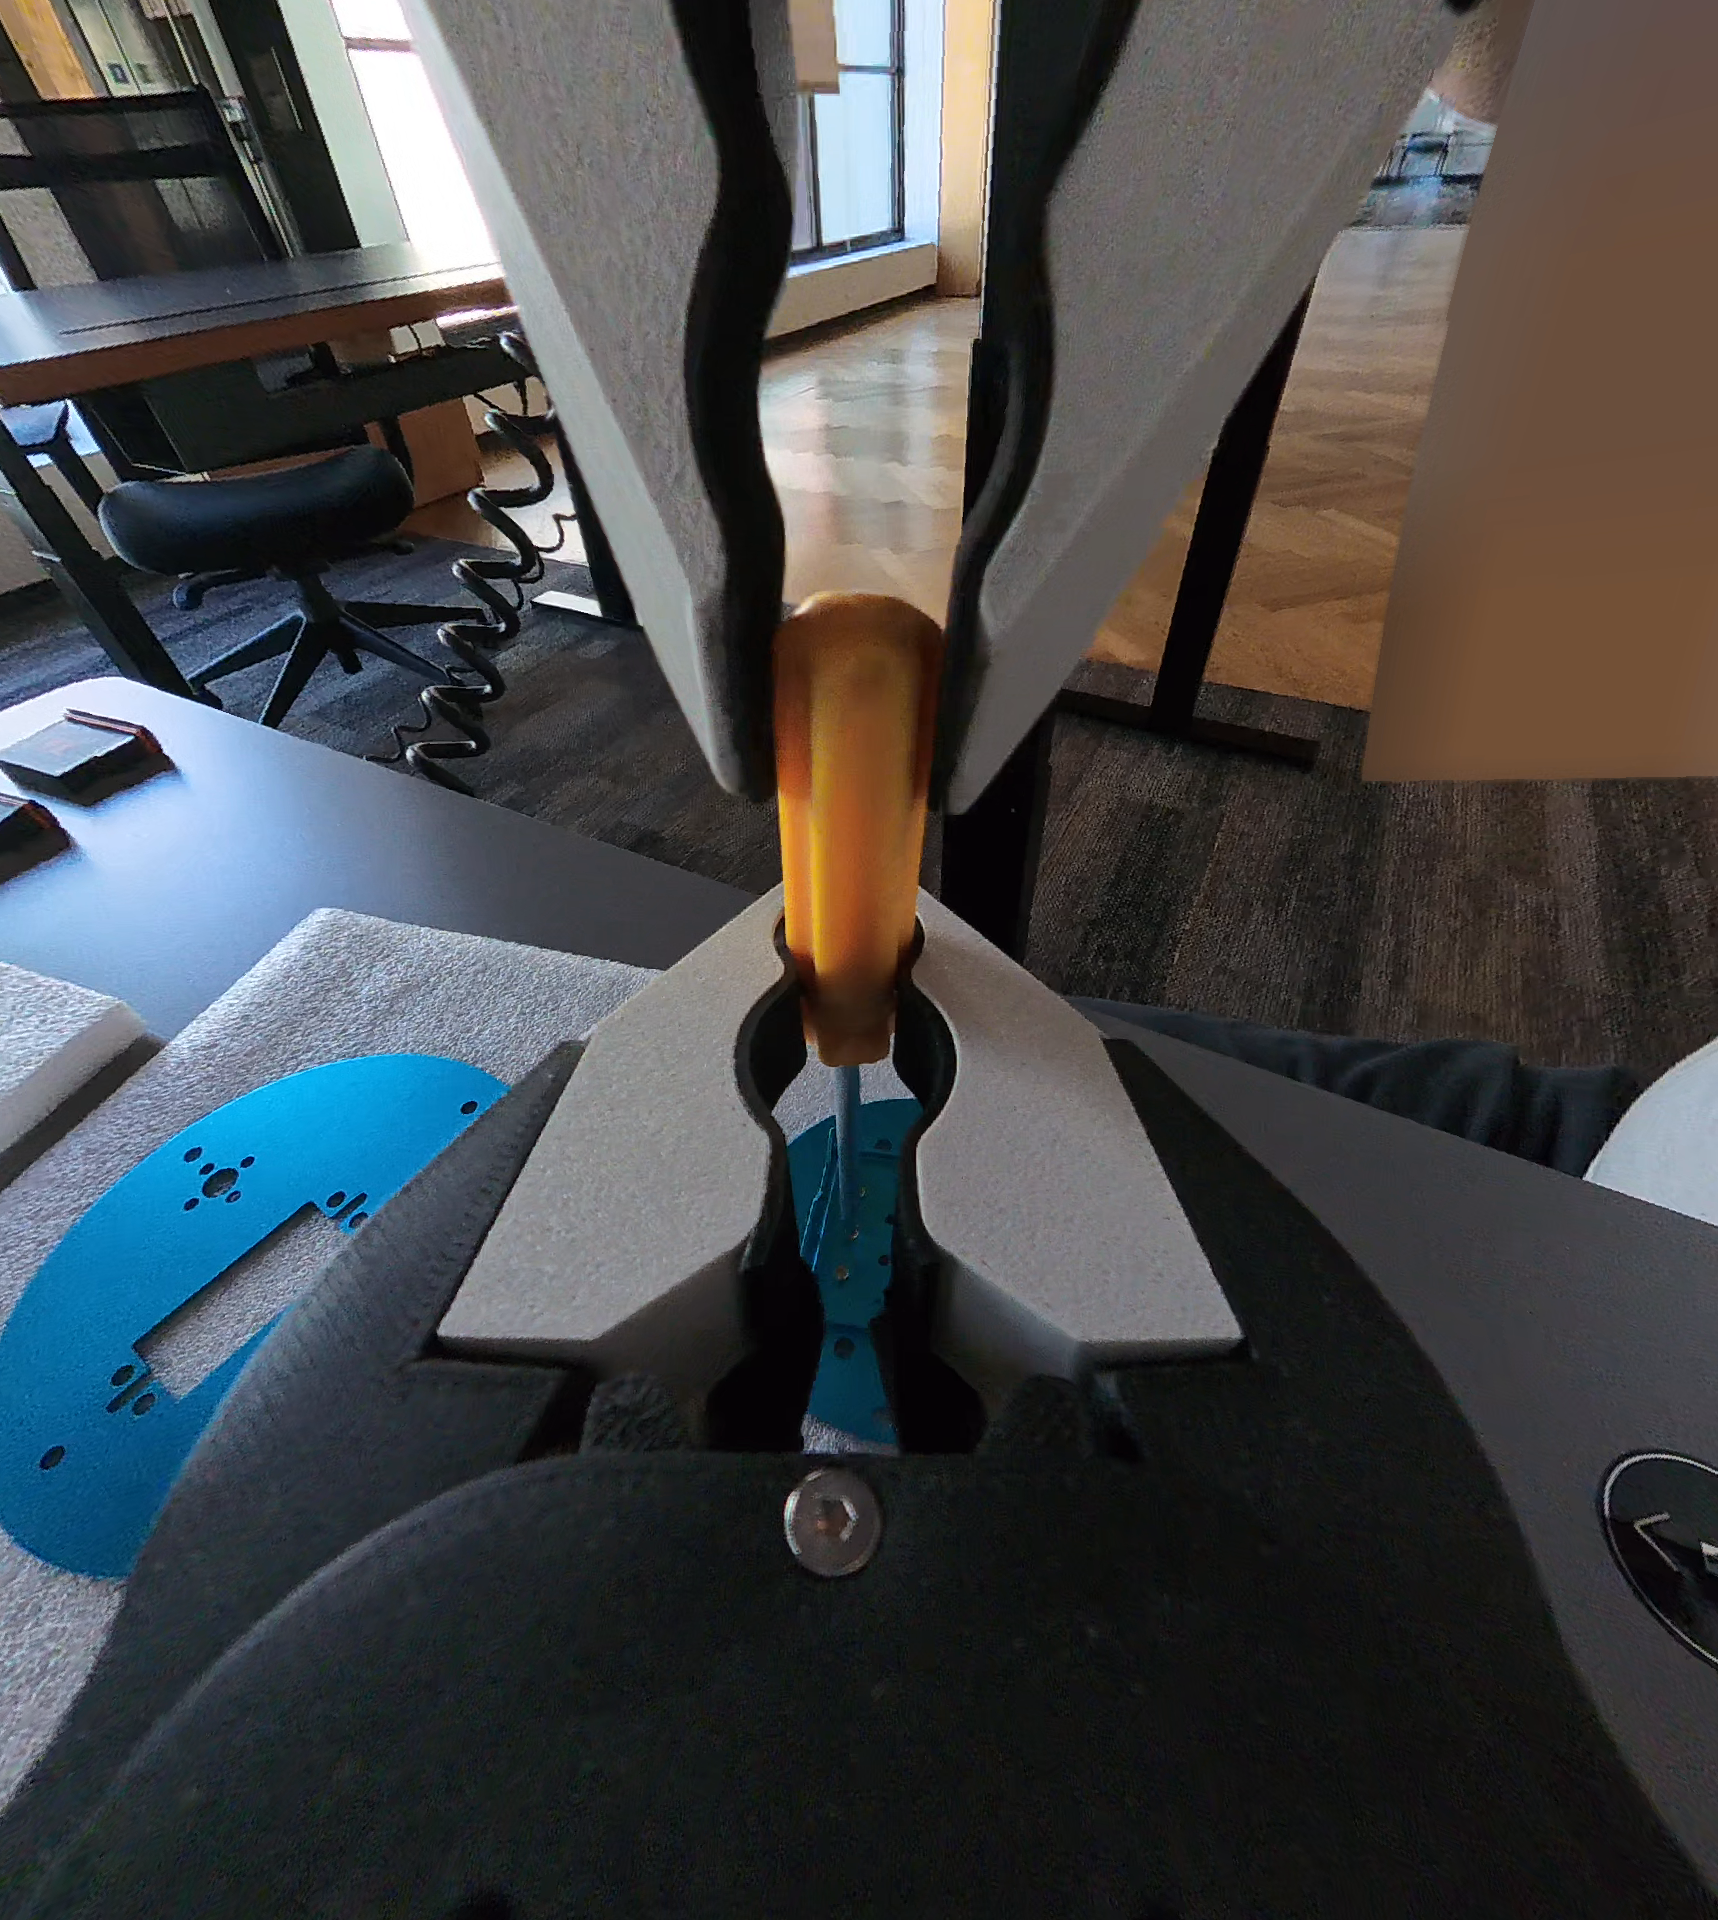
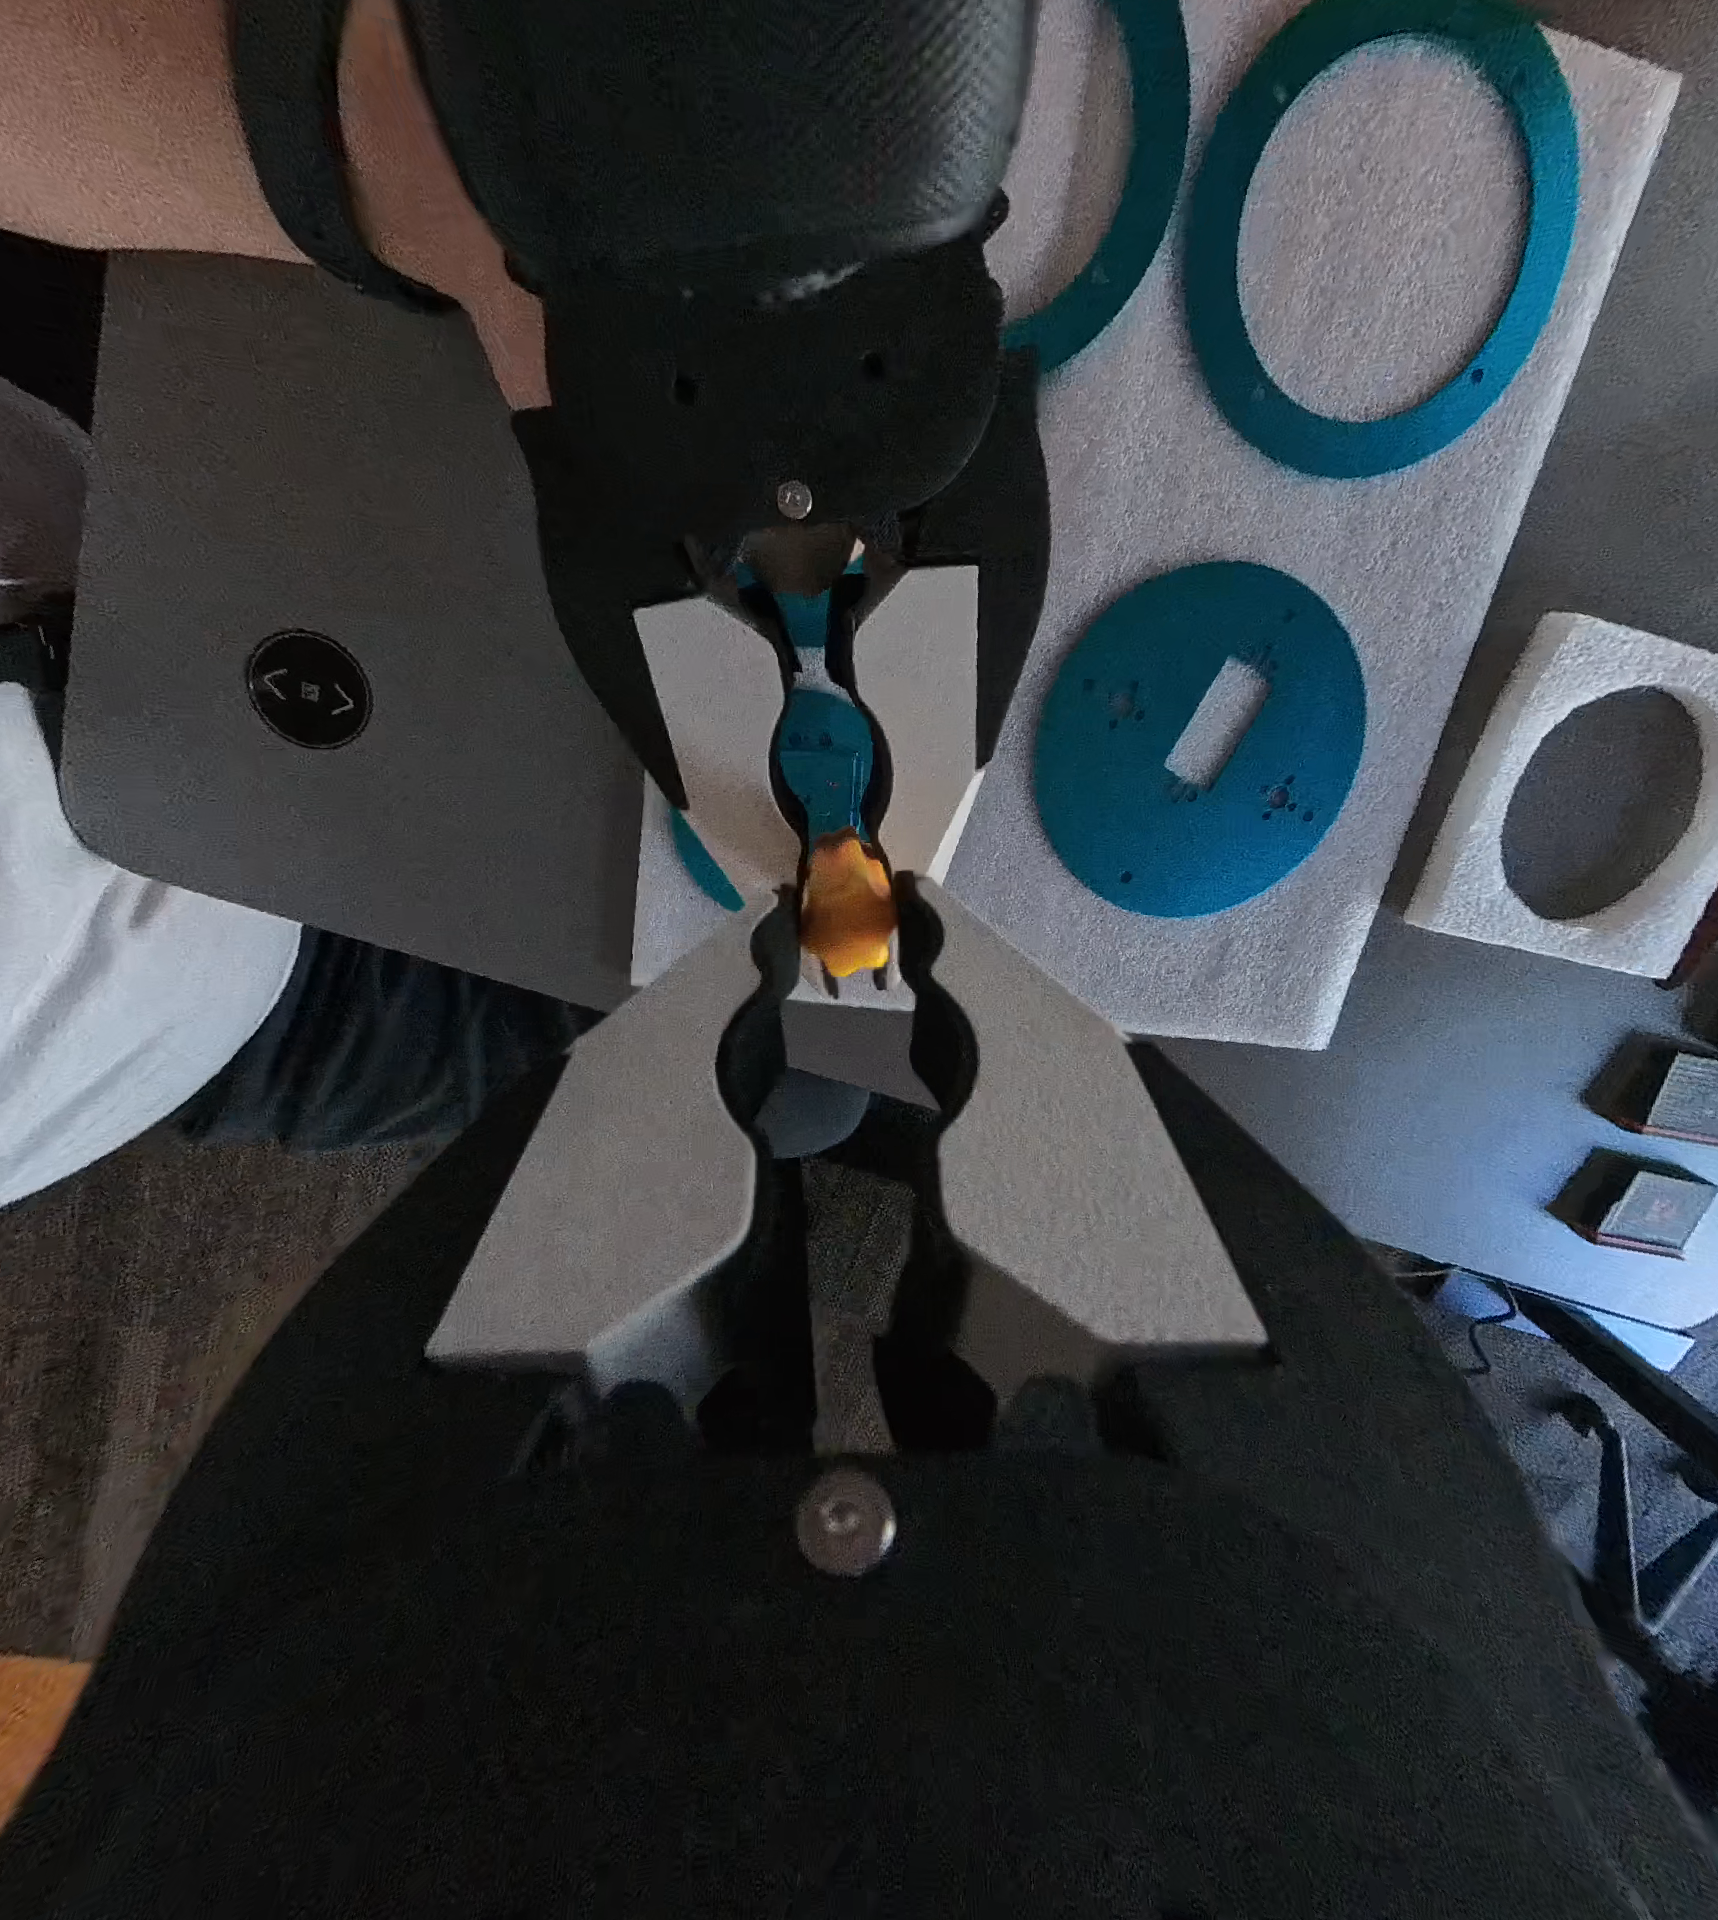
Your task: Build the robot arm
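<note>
A screwdriver with an orange handle (image 1: 853, 810) stands nearly upright, and both grippers hold it. My left gripper (image 1: 850, 935) is shut on the lower part of the handle. My right gripper (image 1: 855, 774) comes in from above and is shut on the handle's top. The thin shaft (image 1: 842, 1143) points down onto a small blue perforated part (image 1: 850, 1278) on the white foam pad (image 1: 335, 997). In the right wrist view, my right gripper (image 2: 842, 920) clamps the orange handle (image 2: 839, 914), with the left gripper (image 2: 839, 821) just beyond it.
A blue disc with a rectangular slot (image 2: 1198, 738) and blue rings (image 2: 1385, 239) lie on the foam pad (image 2: 1125, 499). A foam block with an oval hole (image 2: 1478, 831) and small dark boxes (image 2: 1676, 1101) sit to one side. A grey slab with a round emblem (image 2: 315, 468) lies near a person's clothing.
</note>
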### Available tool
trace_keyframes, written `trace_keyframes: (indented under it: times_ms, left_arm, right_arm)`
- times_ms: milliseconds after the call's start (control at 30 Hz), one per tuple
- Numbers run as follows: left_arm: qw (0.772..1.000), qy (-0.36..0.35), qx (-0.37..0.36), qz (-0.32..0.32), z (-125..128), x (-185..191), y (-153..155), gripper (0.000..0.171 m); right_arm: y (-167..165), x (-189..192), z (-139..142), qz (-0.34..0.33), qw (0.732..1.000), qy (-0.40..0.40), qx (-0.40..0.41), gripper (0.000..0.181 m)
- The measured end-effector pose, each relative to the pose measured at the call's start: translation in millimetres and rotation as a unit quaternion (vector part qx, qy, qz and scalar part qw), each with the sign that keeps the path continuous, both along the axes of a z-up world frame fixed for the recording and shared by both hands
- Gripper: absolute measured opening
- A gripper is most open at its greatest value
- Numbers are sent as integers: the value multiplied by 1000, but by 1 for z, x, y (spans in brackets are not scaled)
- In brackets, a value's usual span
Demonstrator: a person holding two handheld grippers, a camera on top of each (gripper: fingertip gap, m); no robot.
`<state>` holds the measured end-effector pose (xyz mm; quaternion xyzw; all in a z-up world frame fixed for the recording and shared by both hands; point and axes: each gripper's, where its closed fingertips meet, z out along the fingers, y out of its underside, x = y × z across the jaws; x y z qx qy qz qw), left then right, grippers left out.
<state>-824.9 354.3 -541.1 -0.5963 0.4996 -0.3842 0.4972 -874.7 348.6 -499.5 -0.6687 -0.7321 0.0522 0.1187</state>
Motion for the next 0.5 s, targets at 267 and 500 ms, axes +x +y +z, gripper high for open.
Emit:
trace_keyframes:
  times_ms: [267,500]
  left_arm:
    - [1000,1,-3,8,0,0,3,10]
    - [1000,1,4,5,0,3,1,10]
  right_arm:
    - [3,4,-2,-186,981,-13,-43,17]
    - [2,8,-2,-253,967,18,-31,18]
